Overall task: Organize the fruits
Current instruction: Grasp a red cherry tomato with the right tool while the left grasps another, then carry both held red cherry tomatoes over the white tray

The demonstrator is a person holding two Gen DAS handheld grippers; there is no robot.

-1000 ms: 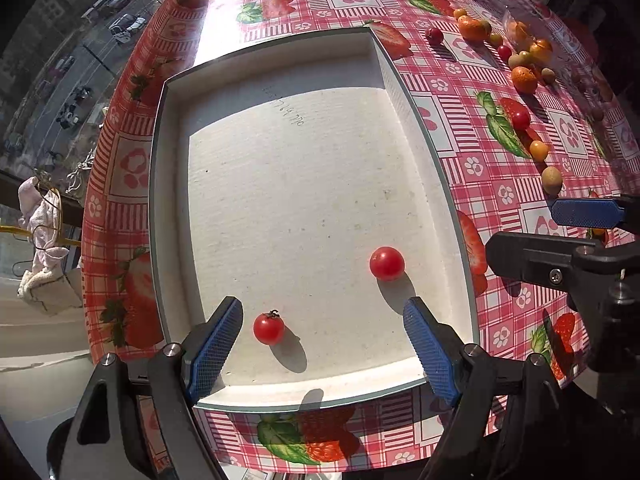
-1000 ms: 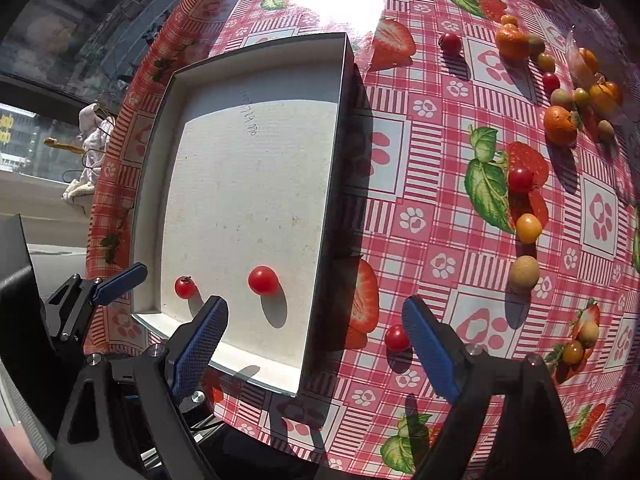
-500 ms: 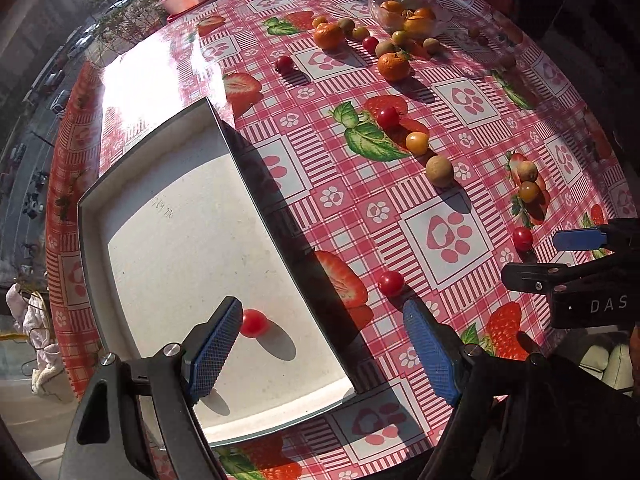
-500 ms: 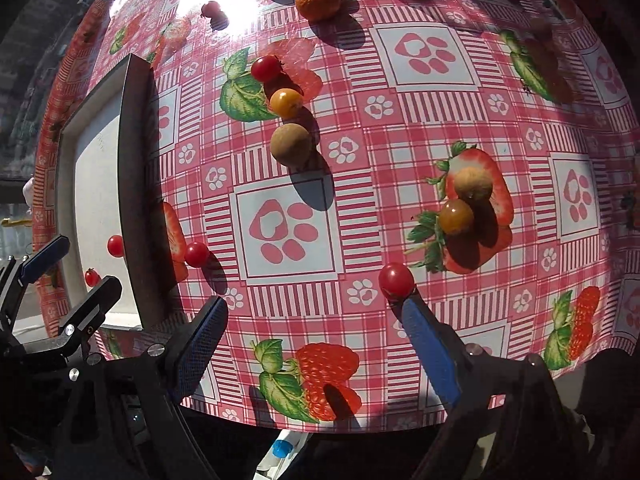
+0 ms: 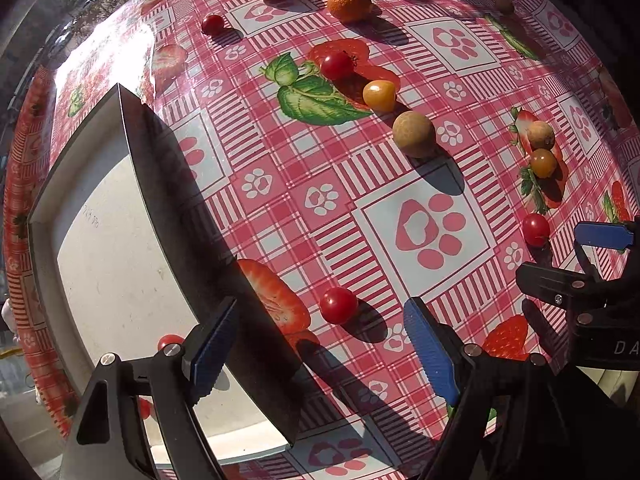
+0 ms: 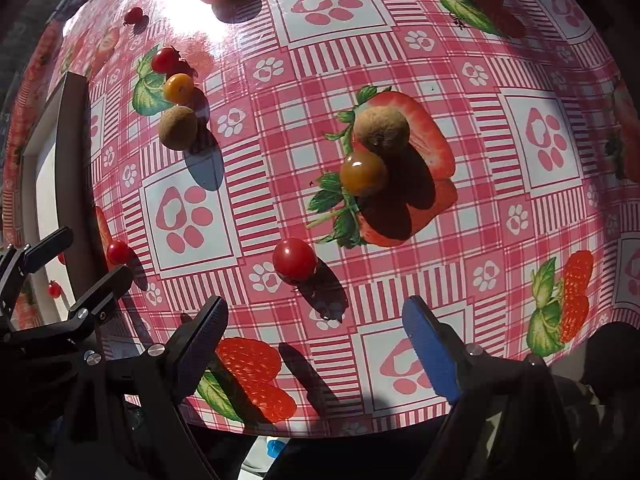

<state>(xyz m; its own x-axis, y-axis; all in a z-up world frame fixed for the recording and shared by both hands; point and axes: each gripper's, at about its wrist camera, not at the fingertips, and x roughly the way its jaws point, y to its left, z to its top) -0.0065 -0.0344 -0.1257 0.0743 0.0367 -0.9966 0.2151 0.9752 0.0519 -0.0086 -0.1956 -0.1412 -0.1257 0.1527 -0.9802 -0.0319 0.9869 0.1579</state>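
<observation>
Both tools are spread wide and hold nothing. The left tool (image 5: pixel 324 344) hangs over the tray's right wall, with a red cherry tomato (image 5: pixel 338 305) on the surface just ahead, between the lines of its fingers. The right tool (image 6: pixel 316 336) has its own cherry tomato (image 6: pixel 295 259) just ahead, slightly left of centre.

These tomatoes look light, round and smooth-skinned, so they will likely roll at a nudge and slip out of a skewed pinch. The skin is thin and the flesh soft; a hard squeeze could split one. The best hold is across the widest part, pads level on both sides, closing gently.

The white tray (image 5: pixel 120 264) sits at the left, and at least one tomato (image 5: pixel 170 340) already lies in it.

Further off lie a yellow tomato (image 6: pixel 363 173) touching a brown, rough-skinned fruit (image 6: pixel 381 130), firmer by the look of it. Beyond, two mandarins (image 5: pixel 349 3) sit near the far edge, heavier and easier to grip.
</observation>
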